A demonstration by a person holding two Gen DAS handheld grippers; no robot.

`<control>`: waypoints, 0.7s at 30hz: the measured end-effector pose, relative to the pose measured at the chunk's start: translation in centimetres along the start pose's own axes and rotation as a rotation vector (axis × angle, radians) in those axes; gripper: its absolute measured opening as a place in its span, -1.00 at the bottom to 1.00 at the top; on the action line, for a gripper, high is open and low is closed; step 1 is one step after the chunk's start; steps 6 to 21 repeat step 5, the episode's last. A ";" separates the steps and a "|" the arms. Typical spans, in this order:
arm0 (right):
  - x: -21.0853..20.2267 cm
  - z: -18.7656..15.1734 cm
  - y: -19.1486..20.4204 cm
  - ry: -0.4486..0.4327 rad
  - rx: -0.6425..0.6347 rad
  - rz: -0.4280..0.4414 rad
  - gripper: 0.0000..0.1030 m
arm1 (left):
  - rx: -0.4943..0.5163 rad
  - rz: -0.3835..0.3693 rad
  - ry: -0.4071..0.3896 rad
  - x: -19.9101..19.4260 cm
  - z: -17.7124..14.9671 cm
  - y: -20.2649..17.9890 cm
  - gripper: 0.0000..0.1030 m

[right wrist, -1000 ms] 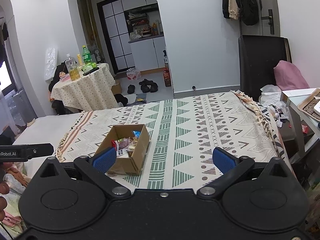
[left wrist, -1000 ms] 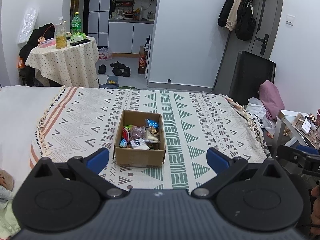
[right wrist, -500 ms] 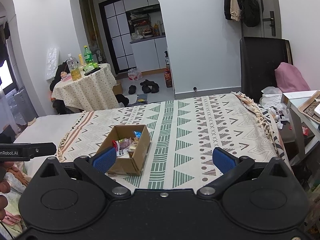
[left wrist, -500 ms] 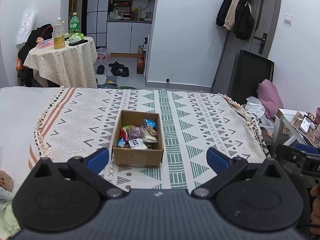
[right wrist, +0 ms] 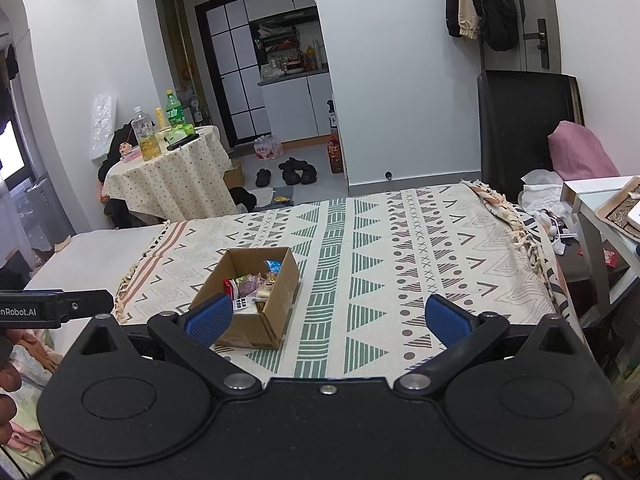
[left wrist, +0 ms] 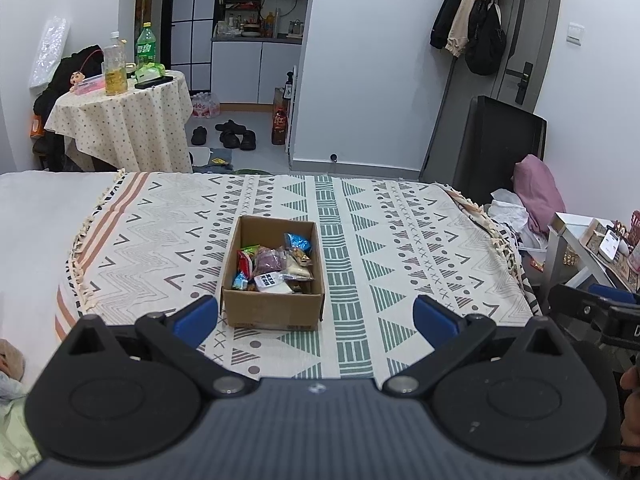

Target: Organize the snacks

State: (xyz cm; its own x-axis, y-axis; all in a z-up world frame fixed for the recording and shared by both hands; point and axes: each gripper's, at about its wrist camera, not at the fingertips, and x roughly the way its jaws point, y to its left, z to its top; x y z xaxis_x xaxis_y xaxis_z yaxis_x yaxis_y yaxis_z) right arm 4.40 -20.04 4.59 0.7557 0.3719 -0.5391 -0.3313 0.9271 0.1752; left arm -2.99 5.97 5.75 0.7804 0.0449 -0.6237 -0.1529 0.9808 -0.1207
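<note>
A cardboard box [left wrist: 274,280] of snack packets [left wrist: 276,266] is seen on the patterned blanket [left wrist: 400,240], long axis pointing away, dead ahead of the left gripper [left wrist: 316,316]. The right gripper [right wrist: 328,318] is offset rightward. Both are held wide and empty.

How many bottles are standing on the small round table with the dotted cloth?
2 in the left wrist view: a clear bottle of yellowish liquid near the table's front, and a green bottle behind it to the right. The right wrist view shows a smaller yellow bottle between them.
</note>
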 end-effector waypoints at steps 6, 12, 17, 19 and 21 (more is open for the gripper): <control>0.3 -0.3 0.3 0.006 -0.011 -0.002 1.00 | 0.001 0.004 0.007 0.1 -0.6 0.2 1.00; 0.3 -0.3 0.3 0.006 -0.011 -0.002 1.00 | 0.001 0.004 0.007 0.1 -0.6 0.2 1.00; 0.3 -0.3 0.3 0.006 -0.011 -0.002 1.00 | 0.001 0.004 0.007 0.1 -0.6 0.2 1.00; 0.3 -0.3 0.3 0.006 -0.011 -0.002 1.00 | 0.001 0.004 0.007 0.1 -0.6 0.2 1.00; 0.3 -0.3 0.3 0.006 -0.011 -0.002 1.00 | 0.001 0.004 0.007 0.1 -0.6 0.2 1.00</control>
